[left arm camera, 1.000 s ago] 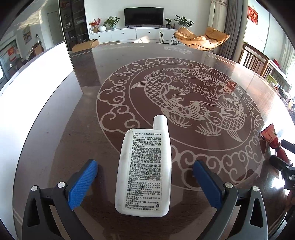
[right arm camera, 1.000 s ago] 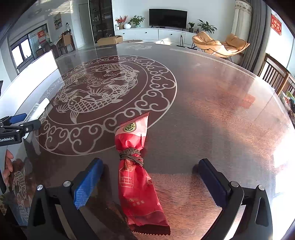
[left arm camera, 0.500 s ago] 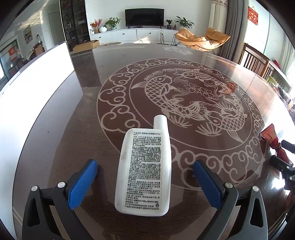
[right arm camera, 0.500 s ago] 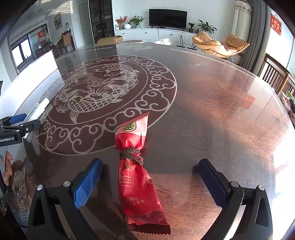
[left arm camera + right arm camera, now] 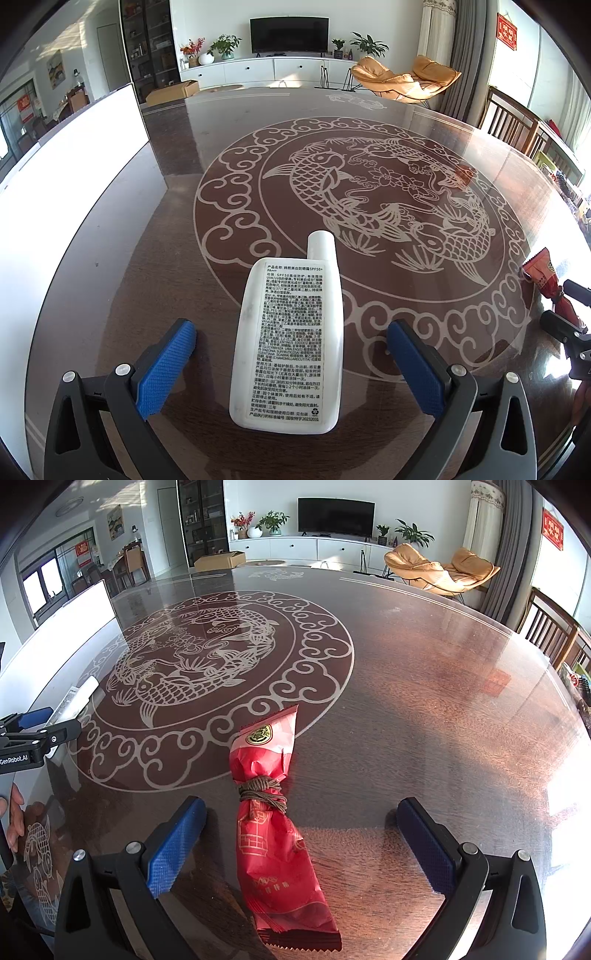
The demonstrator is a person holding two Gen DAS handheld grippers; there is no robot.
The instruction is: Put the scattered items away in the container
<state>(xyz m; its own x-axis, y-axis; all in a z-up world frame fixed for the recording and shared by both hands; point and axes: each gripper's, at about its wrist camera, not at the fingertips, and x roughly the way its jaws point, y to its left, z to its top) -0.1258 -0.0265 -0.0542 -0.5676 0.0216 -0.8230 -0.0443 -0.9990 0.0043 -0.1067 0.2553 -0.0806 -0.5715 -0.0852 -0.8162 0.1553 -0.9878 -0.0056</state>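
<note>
left gripper (image 5: pixel 291 354) wide, straddled white bottle (image 5: pixel 290 343) lying flat on table (image 5: pixel 155 229), untouched | right gripper (image 5: pixel 301 840) wide, straddled red packet (image 5: pixel 275 834) lying flat, untouched

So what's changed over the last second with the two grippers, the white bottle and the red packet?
Nothing visibly changed. The left gripper is open around the white bottle without touching it, and the right gripper is open around the red packet, both items flat on the table as before.
</note>
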